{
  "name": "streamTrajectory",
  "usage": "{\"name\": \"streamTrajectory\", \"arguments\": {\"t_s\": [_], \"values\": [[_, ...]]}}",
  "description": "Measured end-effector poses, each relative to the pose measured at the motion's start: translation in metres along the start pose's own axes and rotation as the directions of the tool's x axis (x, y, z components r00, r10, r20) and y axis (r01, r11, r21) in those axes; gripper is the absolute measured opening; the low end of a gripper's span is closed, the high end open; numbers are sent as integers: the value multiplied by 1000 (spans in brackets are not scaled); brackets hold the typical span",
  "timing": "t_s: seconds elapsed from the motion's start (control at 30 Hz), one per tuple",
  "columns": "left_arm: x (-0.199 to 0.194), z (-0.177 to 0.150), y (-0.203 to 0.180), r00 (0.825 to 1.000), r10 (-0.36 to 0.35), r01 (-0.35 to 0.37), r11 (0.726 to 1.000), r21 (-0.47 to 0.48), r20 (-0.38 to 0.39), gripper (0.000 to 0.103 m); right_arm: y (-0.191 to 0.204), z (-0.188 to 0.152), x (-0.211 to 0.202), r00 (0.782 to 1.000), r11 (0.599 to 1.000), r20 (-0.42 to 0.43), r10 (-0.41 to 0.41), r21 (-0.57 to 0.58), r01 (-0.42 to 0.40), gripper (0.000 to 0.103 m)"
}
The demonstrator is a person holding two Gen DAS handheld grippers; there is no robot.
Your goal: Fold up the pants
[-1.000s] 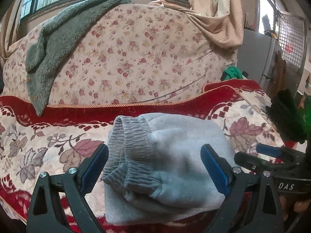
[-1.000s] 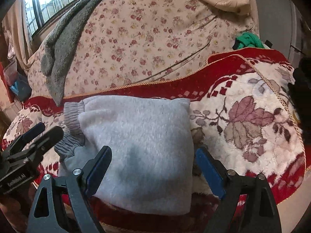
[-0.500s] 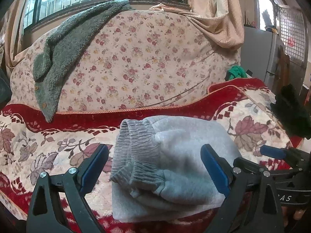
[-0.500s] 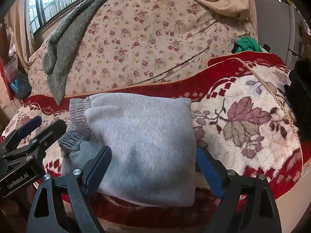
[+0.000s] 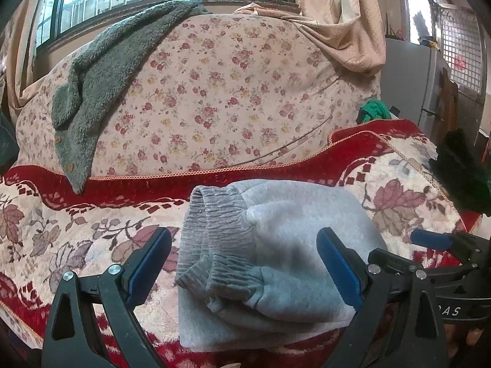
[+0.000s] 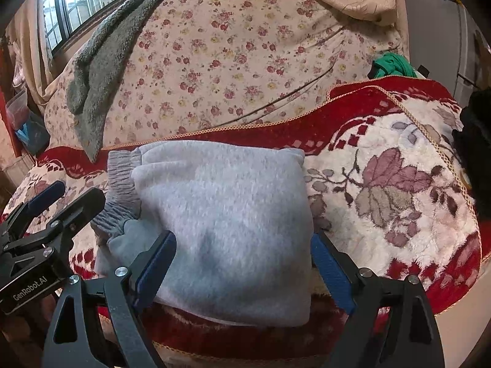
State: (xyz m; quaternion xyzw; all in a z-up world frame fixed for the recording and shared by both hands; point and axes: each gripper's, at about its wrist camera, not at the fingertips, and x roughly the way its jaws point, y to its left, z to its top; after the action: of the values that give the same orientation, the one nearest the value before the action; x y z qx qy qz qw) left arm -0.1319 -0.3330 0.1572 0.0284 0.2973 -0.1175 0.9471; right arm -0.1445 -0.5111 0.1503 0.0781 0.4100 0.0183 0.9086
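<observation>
The grey pants [image 5: 291, 245] lie folded into a thick square bundle on the sofa seat, ribbed cuffs [image 5: 214, 230] stacked on their left side. My left gripper [image 5: 242, 263] hovers open over the bundle's near left part, blue pads wide apart and gripping nothing. In the right wrist view the same pants [image 6: 227, 214] fill the middle. My right gripper [image 6: 244, 266] is open, and its fingers straddle the bundle's near right edge without pressing it. Each gripper shows in the other's view: the right gripper [image 5: 392, 245] at the bundle's right, the left gripper [image 6: 81, 190] by the cuffs.
A red floral blanket [image 5: 76, 230] covers the seat. The flowered backrest [image 5: 230, 92] rises behind, with a green fleece garment [image 5: 101, 70] draped over its left. A green cloth [image 5: 374, 110] and a dark object [image 5: 460, 171] sit at the right end.
The pants lie still and both grippers stay open. The left wrist view has shifted slightly, so the fleece garment sits a little further right in it.
</observation>
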Motion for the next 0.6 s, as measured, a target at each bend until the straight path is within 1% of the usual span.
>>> {"name": "streamTrajectory", "arguments": {"t_s": [0.6], "values": [[1, -1, 3, 1000, -1, 1, 1000, 5, -2, 95, -1, 0, 5, 1000, 1000, -14, 1, -2, -1, 92]]}}
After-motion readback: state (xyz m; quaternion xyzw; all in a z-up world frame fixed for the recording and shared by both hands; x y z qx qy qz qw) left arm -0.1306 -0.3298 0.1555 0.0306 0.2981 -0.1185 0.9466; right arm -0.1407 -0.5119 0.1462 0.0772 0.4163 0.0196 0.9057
